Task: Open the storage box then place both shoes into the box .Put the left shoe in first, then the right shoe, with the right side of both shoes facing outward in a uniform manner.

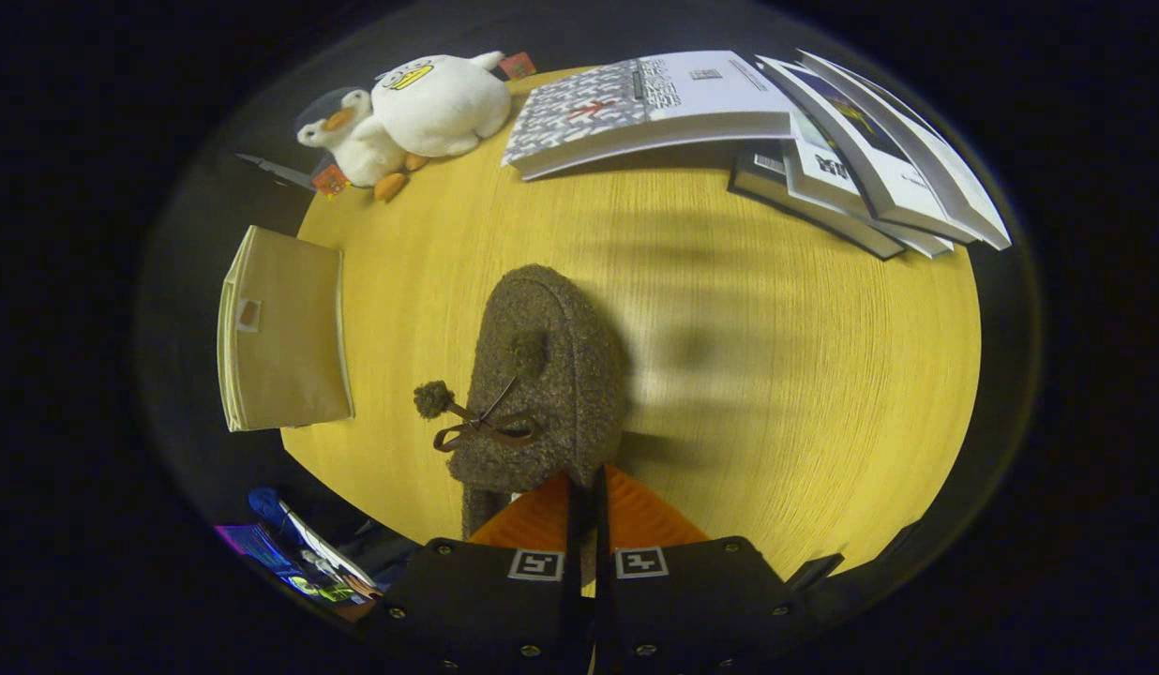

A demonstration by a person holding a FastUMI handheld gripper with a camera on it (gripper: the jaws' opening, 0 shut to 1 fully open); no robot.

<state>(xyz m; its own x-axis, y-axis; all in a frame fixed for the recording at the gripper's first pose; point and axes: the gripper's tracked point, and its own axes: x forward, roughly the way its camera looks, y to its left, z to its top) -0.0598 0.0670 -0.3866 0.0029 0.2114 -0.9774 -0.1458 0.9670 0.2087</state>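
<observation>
The gripper (584, 487) is held above the yellow table (776, 394), pointing down at it, its fingers drawn nearly together and clamped on the heel rim of a fuzzy brown shoe (547, 375), which hangs toe-forward just ahead of them. The beige storage box (284, 328) is seen at the table's left edge, well apart from the shoe; its contents cannot be told. Books (730, 112) and a plush duck (420, 112) are laid beyond.

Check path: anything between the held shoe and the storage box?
Nothing visible. The gripper is shut on the shoe at its heel rim. Bare table lies between it and the storage box to the side. Plush duck and books sit beyond.
</observation>
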